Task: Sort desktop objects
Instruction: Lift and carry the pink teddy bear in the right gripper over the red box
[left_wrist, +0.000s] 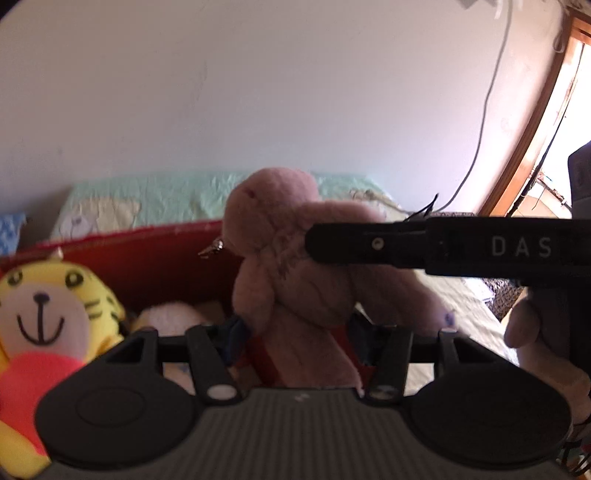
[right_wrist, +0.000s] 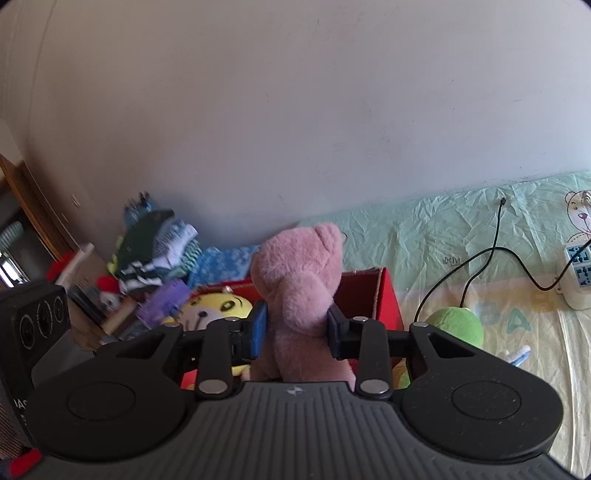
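Observation:
A pink plush bear (left_wrist: 295, 280) hangs upright over an open red box (left_wrist: 155, 258). My left gripper (left_wrist: 299, 332) is shut on its lower body; the pads are mostly hidden by fur. One finger (left_wrist: 369, 243) of my right gripper comes in from the right across the bear's upper body. In the right wrist view my right gripper (right_wrist: 297, 328) is shut on the pink plush bear (right_wrist: 299, 280), blue pads pressing into both sides. A yellow tiger plush (left_wrist: 44, 306) lies in the box, and it shows in the red box (right_wrist: 388, 295) as the yellow tiger plush (right_wrist: 218, 306).
A white plush (left_wrist: 173, 314) also lies in the box. A green plush (right_wrist: 458, 328) sits right of the box on the mint sheet (right_wrist: 424, 236). Black cables (right_wrist: 480, 258) run to a power strip (right_wrist: 578, 273). Clothes and oddments (right_wrist: 155, 251) pile up at the left. A hand (left_wrist: 524, 325) shows at right.

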